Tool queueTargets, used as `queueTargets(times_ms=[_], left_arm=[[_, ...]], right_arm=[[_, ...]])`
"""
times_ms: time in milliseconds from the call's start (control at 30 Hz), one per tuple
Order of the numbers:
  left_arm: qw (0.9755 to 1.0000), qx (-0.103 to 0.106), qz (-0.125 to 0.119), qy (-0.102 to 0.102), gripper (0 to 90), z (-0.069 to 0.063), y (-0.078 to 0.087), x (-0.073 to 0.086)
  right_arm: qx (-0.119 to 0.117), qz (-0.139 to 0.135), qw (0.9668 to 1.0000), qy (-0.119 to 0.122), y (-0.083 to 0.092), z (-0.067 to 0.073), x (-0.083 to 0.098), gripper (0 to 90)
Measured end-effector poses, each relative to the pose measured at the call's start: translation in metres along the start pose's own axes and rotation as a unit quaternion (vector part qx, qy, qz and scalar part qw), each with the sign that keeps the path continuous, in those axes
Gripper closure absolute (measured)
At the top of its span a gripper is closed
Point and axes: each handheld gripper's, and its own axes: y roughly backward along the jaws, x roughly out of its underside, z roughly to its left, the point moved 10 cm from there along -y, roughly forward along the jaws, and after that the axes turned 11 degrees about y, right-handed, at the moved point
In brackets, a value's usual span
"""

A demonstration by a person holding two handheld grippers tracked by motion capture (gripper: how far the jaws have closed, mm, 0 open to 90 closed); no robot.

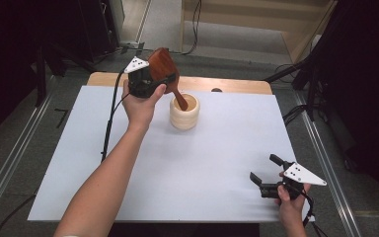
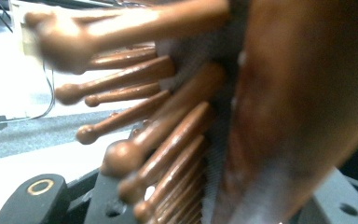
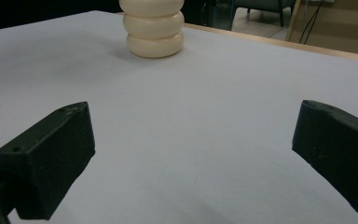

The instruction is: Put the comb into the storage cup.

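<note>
The left tool (image 1: pixel 153 81) is gripping the brush (image 1: pixel 164 66) and putting its handle into the cup (image 1: pixel 184 114). It is not letting go yet, and the right tool (image 1: pixel 266 175) is waiting open, near right.

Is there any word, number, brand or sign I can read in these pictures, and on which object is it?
No readable text.
A gold ring mark, no letters, on a black part of the left gripper.
Nothing on the hairbrush, the cream holder or the right gripper.
</note>
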Motion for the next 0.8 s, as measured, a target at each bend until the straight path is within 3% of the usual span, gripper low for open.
queueTargets(times_ms=[800], left_arm=[[0.9999, -0.012, 0.012, -0.001, 57.7, 0.009, -0.01, 0.02]], right_arm=[[-0.003, 0.0, 1.0, 0.003, -0.001, 0.001, 0.0, 0.0]])
